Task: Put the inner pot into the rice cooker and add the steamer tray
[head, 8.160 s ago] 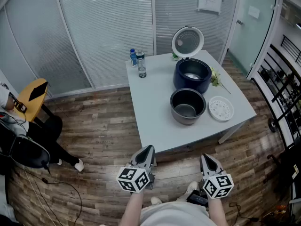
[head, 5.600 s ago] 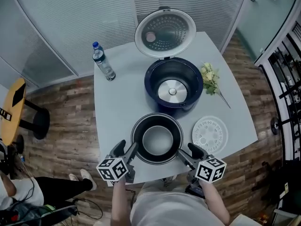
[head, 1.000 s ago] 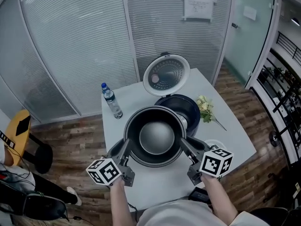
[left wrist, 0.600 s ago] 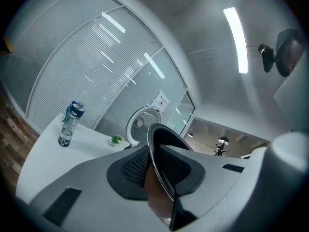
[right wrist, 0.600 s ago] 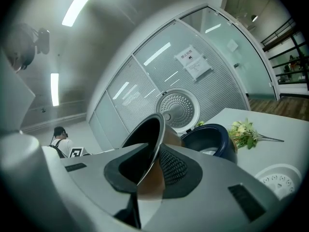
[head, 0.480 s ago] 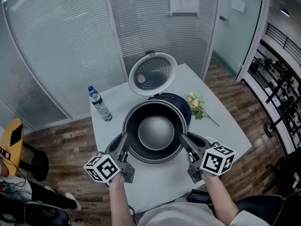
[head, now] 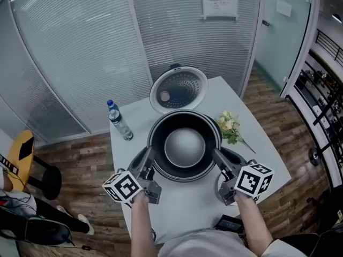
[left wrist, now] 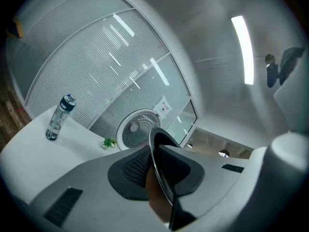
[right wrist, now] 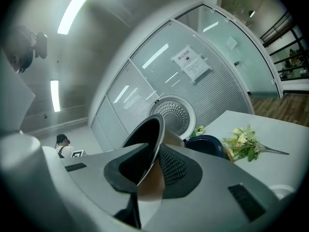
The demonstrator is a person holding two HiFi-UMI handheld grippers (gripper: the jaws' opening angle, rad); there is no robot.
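The dark inner pot [head: 185, 146] hangs in the air above the table, its mouth up. It covers nearly all of the navy rice cooker [right wrist: 207, 144]. The cooker's round white lid [head: 179, 90] stands open behind the pot. My left gripper [head: 148, 157] grips the pot's left rim [left wrist: 161, 173]; its jaws are closing, with the rim between the pads. On the opposite side my right gripper [head: 216, 155] is shut on the right rim [right wrist: 149, 149]. The steamer tray is hidden behind the right gripper in the head view.
A water bottle [head: 119, 121] stands at the white table's [head: 182, 213] left edge. A sprig of flowers [head: 229, 126] lies to the right of the cooker. Glass partitions with blinds close off the far side. A yellow stool [head: 19, 151] stands on the wood floor at the left.
Both grippers have carried the pot away from me and a little up. It now covers the cooker's body, which showed behind it a second ago.
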